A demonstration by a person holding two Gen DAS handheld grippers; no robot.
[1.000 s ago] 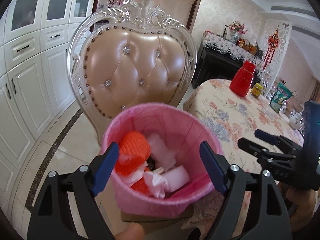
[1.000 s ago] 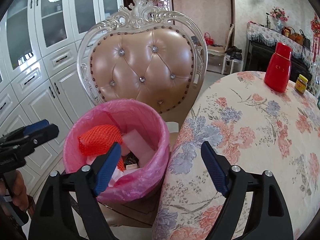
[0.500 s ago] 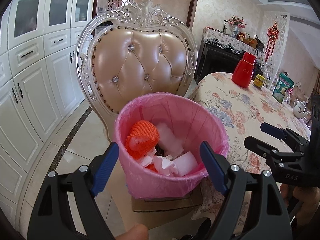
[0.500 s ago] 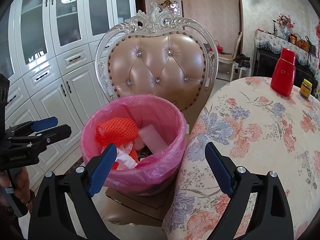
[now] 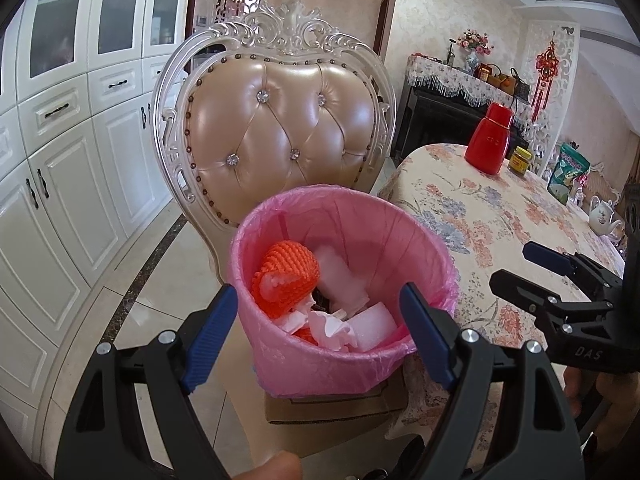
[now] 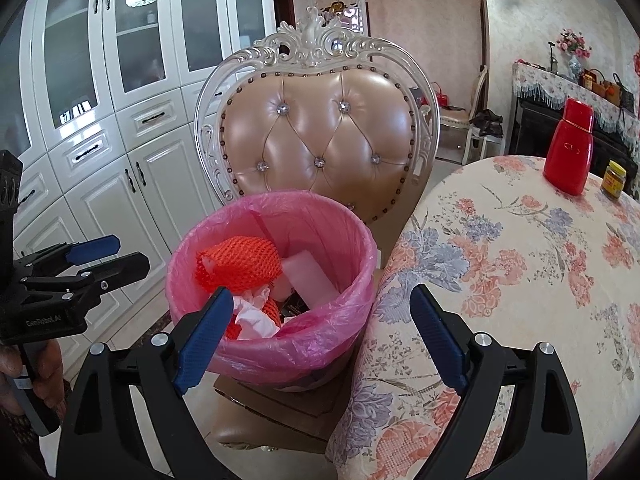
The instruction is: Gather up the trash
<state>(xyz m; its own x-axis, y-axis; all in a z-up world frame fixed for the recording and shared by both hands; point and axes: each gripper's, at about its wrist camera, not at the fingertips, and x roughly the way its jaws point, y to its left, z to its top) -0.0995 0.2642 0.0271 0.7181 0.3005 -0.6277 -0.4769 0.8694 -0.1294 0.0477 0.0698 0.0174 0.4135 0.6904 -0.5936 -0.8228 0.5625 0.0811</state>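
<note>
The pink-lined trash bin (image 5: 344, 280) sits at twelve o'clock between the spread, empty jaws of the left gripper (image 5: 316, 336); the right gripper (image 6: 320, 336), likewise released, has it at eleven.

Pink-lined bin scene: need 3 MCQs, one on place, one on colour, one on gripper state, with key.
1. Where does the pink-lined bin stand?
A. on the floral tablecloth
B. on cardboard on the chair seat
C. on the floor

2. What colour is the foam net in the bin?
A. orange
B. green
C. blue

3. How are the left gripper and right gripper?
A. both open, empty
B. both shut
C. left holds tissue

Key: B, flattened cardboard lies under the bin on the chair seat; A, the mesh is bright orange; A, both pairs of blue pads stand wide apart with nothing between.
</note>
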